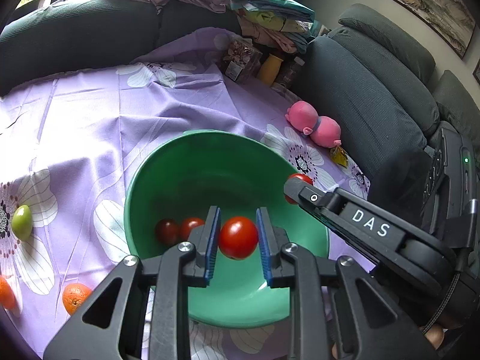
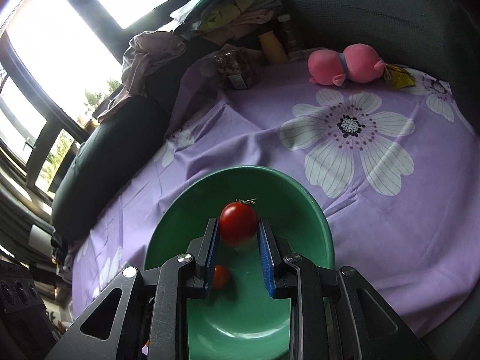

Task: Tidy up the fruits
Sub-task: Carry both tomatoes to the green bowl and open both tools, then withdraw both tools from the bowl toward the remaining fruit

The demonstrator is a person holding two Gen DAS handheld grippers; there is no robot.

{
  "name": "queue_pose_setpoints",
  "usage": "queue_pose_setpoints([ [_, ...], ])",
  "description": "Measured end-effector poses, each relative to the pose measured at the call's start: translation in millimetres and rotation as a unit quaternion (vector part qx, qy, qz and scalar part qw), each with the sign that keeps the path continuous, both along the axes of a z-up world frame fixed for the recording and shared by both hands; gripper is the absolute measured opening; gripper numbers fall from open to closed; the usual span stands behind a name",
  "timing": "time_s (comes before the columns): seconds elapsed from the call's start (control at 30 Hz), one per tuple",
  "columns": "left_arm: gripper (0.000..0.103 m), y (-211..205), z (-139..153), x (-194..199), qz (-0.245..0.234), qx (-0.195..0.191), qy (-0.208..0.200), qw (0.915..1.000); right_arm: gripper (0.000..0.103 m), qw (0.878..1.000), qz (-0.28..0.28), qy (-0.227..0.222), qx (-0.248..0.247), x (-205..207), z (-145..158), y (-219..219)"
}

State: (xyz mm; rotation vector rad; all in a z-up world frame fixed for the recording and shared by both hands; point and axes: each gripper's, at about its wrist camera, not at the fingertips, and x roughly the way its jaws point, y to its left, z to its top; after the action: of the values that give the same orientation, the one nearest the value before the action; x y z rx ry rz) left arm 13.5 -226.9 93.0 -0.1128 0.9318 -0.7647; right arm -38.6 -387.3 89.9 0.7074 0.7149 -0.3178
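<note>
A green bowl sits on the purple flowered cloth. My left gripper is shut on a red tomato and holds it over the bowl. Two darker tomatoes lie inside the bowl. My right gripper is shut on a second red tomato with a dry stem, also over the bowl; one tomato lies below it. In the left wrist view the right gripper reaches in from the right with its tomato at the bowl's rim.
On the cloth to the left lie a green fruit and two oranges. A pink plush toy lies by the dark sofa. A snack packet, a yellow bottle and piled clothes are at the back.
</note>
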Motion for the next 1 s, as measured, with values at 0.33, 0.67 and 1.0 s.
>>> queue_pose_setpoints([
  [0.33, 0.024, -13.6, -8.2, 1.2, -0.016, 0.006, 0.01, 0.9998, 0.027, 1.0, -0.009, 0.016, 0.001, 1.1, -5.7, -5.9],
  [0.67, 0.054, 11.0, 6.6, -3.3, 0.005, -0.009, -0.008, 0.9999, 0.029, 1.0, -0.007, -0.005, -0.013, -1.8, 3.9, -1.9],
  [1.0, 0.062, 128.9, 34.3, -8.6, 0.162, 0.037, -0.064, 0.984, 0.057, 0.997, 0.061, -0.051, -0.004, 10.9, 15.1, 28.1],
])
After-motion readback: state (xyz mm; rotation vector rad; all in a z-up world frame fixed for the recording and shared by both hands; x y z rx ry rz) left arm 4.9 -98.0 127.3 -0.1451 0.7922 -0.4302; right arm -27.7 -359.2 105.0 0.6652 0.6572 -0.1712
